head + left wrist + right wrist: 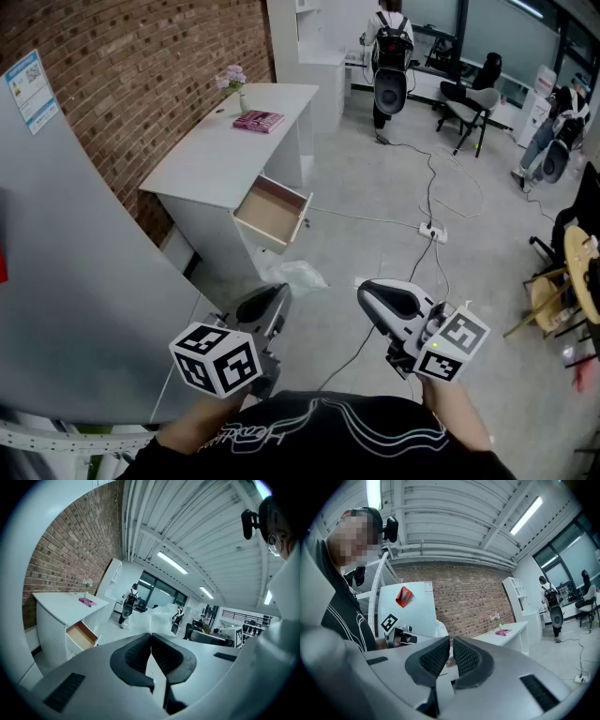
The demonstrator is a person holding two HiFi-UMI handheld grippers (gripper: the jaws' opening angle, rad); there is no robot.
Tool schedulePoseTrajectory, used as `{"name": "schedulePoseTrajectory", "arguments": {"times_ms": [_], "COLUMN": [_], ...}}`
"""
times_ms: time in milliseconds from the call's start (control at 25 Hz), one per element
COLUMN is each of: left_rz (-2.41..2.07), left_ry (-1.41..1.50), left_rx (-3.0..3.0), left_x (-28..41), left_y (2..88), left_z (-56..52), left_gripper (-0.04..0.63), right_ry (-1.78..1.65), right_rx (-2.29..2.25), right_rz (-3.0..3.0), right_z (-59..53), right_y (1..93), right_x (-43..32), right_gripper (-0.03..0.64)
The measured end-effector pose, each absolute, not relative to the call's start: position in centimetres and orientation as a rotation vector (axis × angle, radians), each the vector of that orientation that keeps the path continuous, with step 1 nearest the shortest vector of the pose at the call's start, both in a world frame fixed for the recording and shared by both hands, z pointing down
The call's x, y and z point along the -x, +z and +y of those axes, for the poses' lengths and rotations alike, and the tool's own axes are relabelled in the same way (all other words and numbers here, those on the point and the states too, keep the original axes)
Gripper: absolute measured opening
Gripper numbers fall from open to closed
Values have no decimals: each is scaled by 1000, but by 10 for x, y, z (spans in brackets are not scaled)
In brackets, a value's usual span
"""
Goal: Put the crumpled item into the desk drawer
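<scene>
The bag (298,275), judged light, soft and slippery, is pinched by the left gripper (150,635); a bunched fold is best gripped. The right gripper (451,640) is closed on nothing.

No word or number can be read: the blue-edged notice (31,89) at the upper left is too small, the script on the shirt (230,434) at the bottom is blurred, and the left cube (217,359) and right cube (453,342) bear only black-and-white square patterns.
</scene>
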State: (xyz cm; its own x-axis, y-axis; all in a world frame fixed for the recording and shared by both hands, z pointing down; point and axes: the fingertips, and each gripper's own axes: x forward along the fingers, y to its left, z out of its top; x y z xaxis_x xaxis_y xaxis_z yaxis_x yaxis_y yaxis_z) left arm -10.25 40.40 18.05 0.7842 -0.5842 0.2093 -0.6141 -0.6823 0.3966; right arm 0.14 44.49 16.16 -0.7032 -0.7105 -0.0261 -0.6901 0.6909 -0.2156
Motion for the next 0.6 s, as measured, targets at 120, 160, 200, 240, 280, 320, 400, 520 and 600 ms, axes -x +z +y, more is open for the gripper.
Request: {"name": "schedulePoseTrajectory", "arguments": {"times_ms": [120, 160, 200, 240, 280, 320, 400, 520, 600], "left_rz": [-904, -904, -902, -900, -898, -897, -901, -910, -913], "left_ry": [86, 86, 86, 87, 87, 88, 86, 89, 97], "left_rx": [-2524, -2521, -2518, -2515, -2515, -2516, -2517, -2510, -2503], "left_x": [108, 108, 108, 107, 106, 105, 101, 95, 93], "left_y": [178, 178, 178, 178, 179, 178, 179, 182, 186], "left_z": [402, 401, 400, 399, 397, 396, 394, 393, 392], "left_gripper": [23, 23, 23, 23, 23, 23, 23, 23, 23], "right_ry": [-286, -285, -284, -285, -284, -284, -285, -295, -312], "right_rx": [1155, 1154, 1153, 1153, 1153, 1152, 1153, 1151, 1147], "right_rz": [2799, 2803, 2807, 2809, 2809, 2807, 2799, 2797, 2795], "right_z": [445, 444, 444, 442, 441, 439, 436, 432, 428], "right_y": [160, 160, 159, 159, 158, 158, 158, 163, 168], "right_x": [5, 6, 6, 6, 5, 4, 0, -6, -8], "right_gripper": [54, 54, 54, 54, 54, 54, 54, 54, 54]}}
